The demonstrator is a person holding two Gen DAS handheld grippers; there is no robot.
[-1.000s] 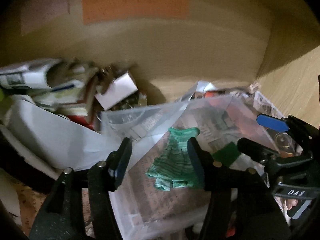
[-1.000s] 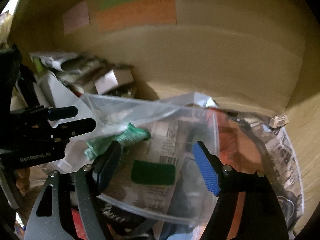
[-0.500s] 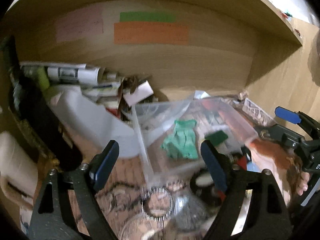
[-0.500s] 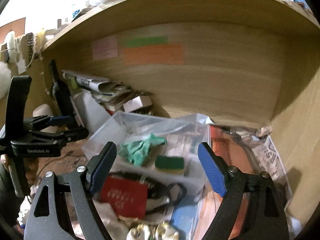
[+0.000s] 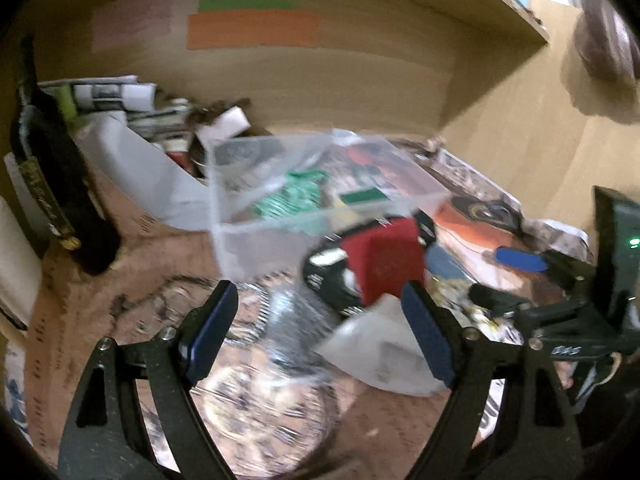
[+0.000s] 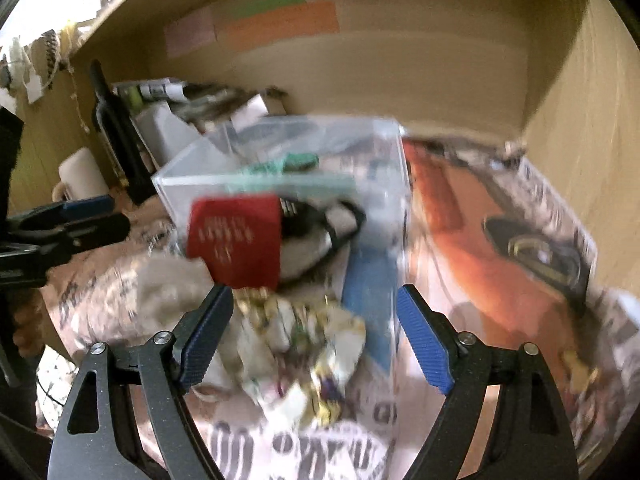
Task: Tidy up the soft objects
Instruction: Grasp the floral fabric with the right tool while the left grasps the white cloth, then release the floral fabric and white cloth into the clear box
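Behind both blurred views, green cloth half-veiled inside clear bin.

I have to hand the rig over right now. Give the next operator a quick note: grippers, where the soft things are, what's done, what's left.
Left gripper: open, holding nothing.
Right gripper: open, holding nothing.
Clear plastic bin on the shelf holds the green cloth and green sponge; count those as done.
Outside, in front of the bin: red pouch and crumpled wrappers.
Left: judge whether the pouch is soft; if so, bin it.
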